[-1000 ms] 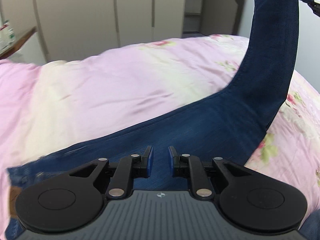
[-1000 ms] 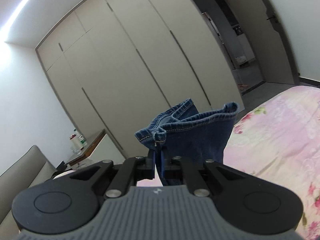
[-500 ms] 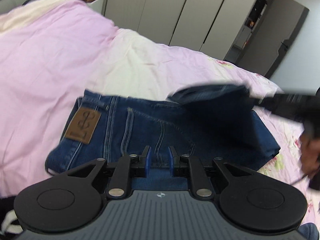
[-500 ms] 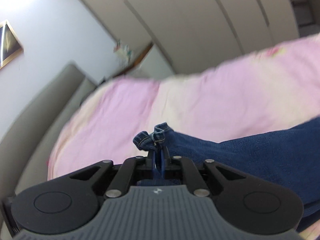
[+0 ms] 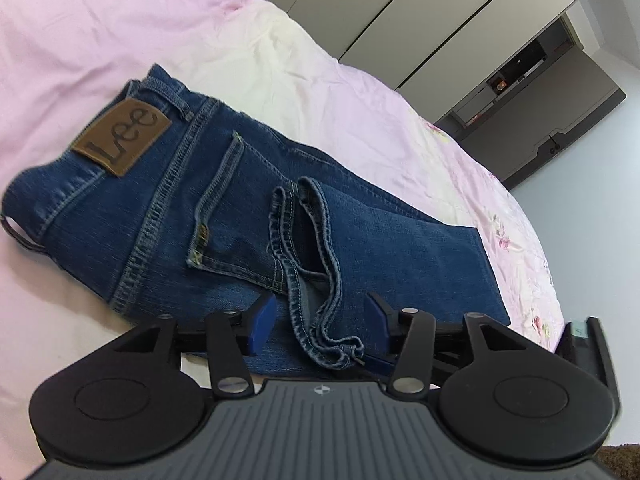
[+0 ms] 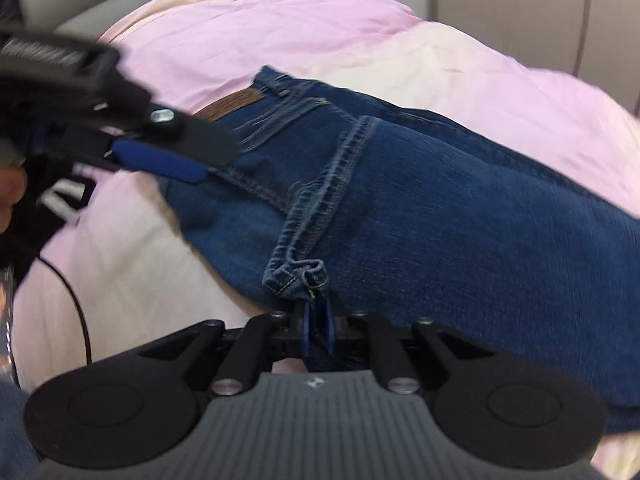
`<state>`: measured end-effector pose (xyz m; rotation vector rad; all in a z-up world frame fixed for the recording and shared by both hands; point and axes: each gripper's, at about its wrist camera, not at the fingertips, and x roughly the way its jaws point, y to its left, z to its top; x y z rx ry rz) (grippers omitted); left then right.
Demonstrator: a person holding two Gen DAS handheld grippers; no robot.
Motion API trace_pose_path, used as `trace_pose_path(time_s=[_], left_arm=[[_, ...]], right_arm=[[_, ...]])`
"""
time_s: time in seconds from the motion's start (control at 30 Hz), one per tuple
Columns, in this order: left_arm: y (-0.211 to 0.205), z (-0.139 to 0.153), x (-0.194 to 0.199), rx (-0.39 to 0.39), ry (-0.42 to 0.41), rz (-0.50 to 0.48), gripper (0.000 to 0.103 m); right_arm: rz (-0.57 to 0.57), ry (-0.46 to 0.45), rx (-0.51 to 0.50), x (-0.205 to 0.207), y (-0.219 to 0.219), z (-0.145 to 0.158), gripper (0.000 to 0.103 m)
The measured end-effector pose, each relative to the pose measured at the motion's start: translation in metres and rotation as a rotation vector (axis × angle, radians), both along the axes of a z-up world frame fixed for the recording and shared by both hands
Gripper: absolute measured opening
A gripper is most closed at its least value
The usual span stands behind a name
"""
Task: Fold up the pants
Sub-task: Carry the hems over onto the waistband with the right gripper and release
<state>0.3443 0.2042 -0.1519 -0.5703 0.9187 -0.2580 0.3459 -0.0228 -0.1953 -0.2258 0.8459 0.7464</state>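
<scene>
On my left wrist view, the left tool (image 5: 316, 320) hangs low over the jeans (image 5: 168, 216) with its blue pads spread wide and nothing between them but the loose hem (image 5: 316, 248) lying underneath; it grips nothing. The jeans lie folded over on the bed (image 5: 280, 48), across its pink and cream cover, the waistband toward the left of the view with the brown Lee patch (image 5: 122, 136) face up beside a back pocket (image 5: 224, 208). The leg ends are doubled back over the seat, and their hems rest just past the pocket. Behind the bed's far edge stand pale wardrobe doors (image 5: 400, 12).

On my right wrist view, the right tool (image 6: 316, 332) has its pads pressed together on the hem corner (image 6: 304, 276) of the jeans (image 6: 460, 200), a bunched fold of denim sticking up just ahead of the pads. The picture is somewhat blurred. The folded legs spread to the right over the bed (image 6: 240, 28). At the upper left, the left tool (image 6: 160, 160) shows from the side, one blue pad above the waistband end, near the patch (image 6: 236, 102).
</scene>
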Motion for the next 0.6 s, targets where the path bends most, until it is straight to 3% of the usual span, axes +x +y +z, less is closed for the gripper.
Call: trace_pose_path(time_s=[0.07,0.2,0.33,0.47,0.6], left_arm=[[-0.002,-0.004,0.004,-0.022,0.005,0.005,0.059],[-0.002,-0.009,0.013,-0.036,0.014,0.058,0.06],[0.005,-0.004,0.013,-0.026,-0.009,0.14,0.06],[0.011,0.004,0.01,0.03,-0.025,0.171,0.06],[0.016,0.006,0.009,0.053,-0.025,0.172,0.06]], right_arm=[[0.071,-0.02,-0.025,-0.002,0.002,0.011,0.031],[0.178,0.01,0.023,-0.009,-0.007,0.034,0.029],[0.07,-0.022,0.064,0.016,-0.02,0.049,0.03],[-0.04,0.043,0.144,0.058,-0.014,0.048,0.03],[-0.147,0.105,0.113,0.096,0.01,0.033,0.03]])
